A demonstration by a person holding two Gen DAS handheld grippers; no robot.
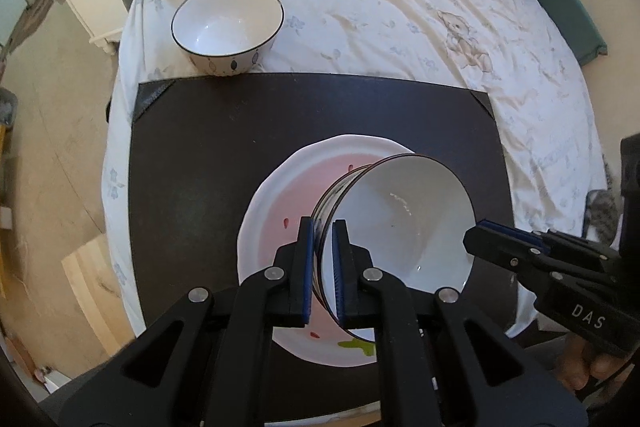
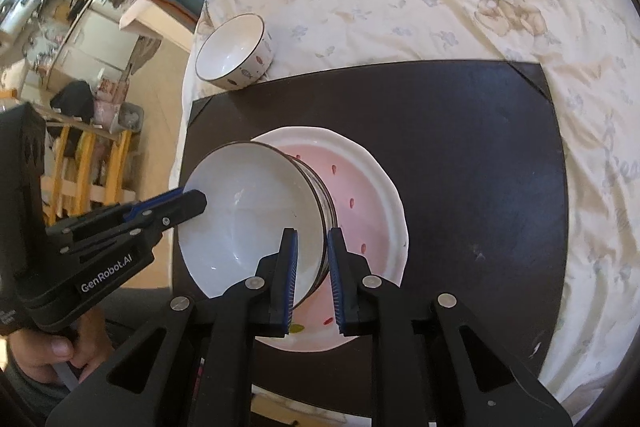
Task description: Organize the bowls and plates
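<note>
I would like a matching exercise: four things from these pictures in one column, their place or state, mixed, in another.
1. held bowl
2. second bowl
3. pink plate
4. black mat

A. lies on the bedsheet, under the plate
B. stands alone beyond the mat
C. gripped at the rim by left gripper and right gripper
D. lies flat under the tilted bowl

Pairs: 1-C, 2-B, 3-D, 4-A
</note>
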